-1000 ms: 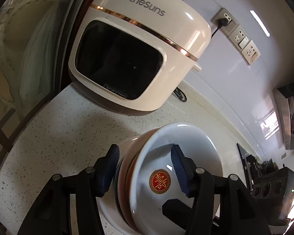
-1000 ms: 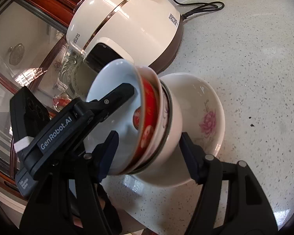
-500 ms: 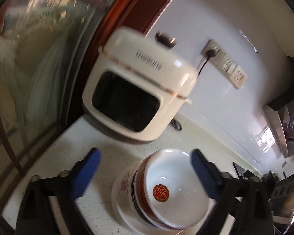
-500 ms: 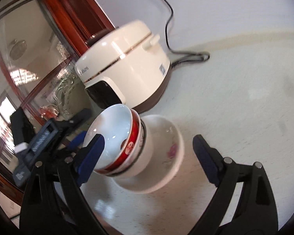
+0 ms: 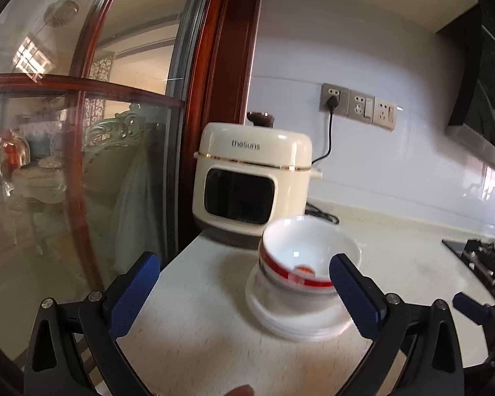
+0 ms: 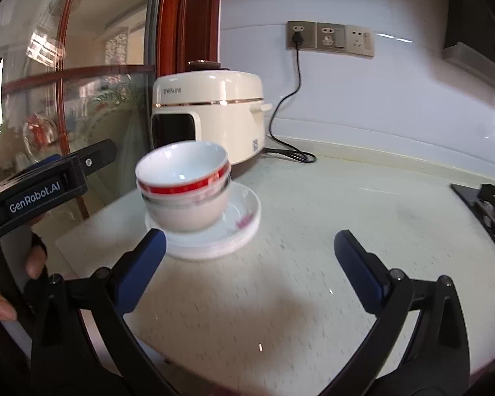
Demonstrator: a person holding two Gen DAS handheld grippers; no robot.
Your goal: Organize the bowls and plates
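Note:
A stack of bowls (image 5: 308, 257) stands on a stack of white plates (image 5: 300, 316) on the speckled counter; the top bowl is white with a red band. The bowls (image 6: 184, 188) and plates (image 6: 241, 221) also show in the right wrist view. My left gripper (image 5: 244, 283) is open and empty, pulled back from the stack, which lies ahead between its fingertips. My right gripper (image 6: 249, 257) is open and empty, back from the stack, which sits ahead to the left. The left gripper's body (image 6: 46, 184) shows at the left of the right wrist view.
A cream rice cooker (image 5: 250, 178) stands behind the stack against the wall, its cord plugged into a wall socket (image 5: 333, 97). A glass cabinet door with a red wooden frame (image 5: 211, 99) bounds the counter's left edge. A gas hob (image 6: 488, 204) lies at the right.
Both grippers opened, let go of the bowl and plate stack and drew back from it. The stack now stands upright on the counter on its own.

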